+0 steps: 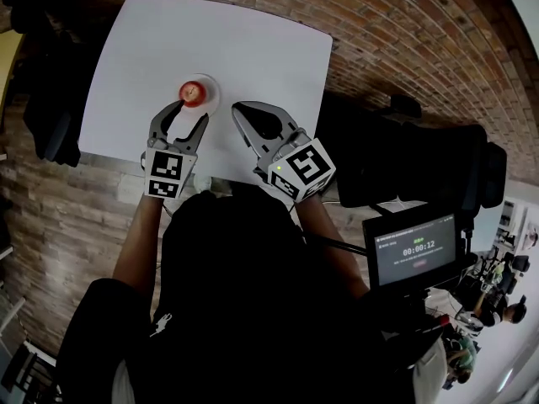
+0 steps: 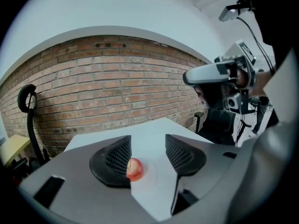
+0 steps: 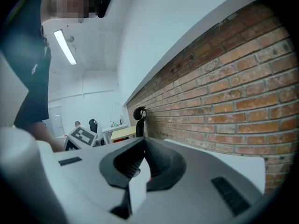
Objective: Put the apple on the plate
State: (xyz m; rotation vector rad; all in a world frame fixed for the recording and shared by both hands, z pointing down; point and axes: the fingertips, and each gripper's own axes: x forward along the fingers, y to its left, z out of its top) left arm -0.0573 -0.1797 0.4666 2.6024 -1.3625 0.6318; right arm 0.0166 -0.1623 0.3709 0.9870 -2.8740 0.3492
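The only writing that reads clearly is on the small screen (image 1: 418, 249) at 4 o'clock in the head view: 00:00:12. The lines above and below it are too fine to read. The left cube (image 1: 165, 173) and the right cube (image 1: 303, 168) bear black-and-white square patterns.

A black stand (image 2: 26, 101) rises at 9 o'clock in the left gripper view, in front of a brick wall (image 2: 117, 78). On the white tabletop (image 1: 253, 49) the apple (image 1: 192, 93) sits on the plate (image 1: 210, 87), toward its 9 o'clock side. The left claw (image 1: 187, 114) is just at 6 o'clock of the plate, about half wide and gripping nothing. In its own view the apple (image 2: 135, 169) shows beyond the gap, its left part cut off by the left jaw.

The right claw (image 1: 244, 109) is at 3 o'clock of the plate, its tips together on nothing. Its own view shows a sliver of red in the slit below the tips, too small to name. A black chair (image 1: 421, 167) stands at 3 o'clock of the tabletop. The person's dark torso (image 1: 236, 293) hides the tabletop's near edge.
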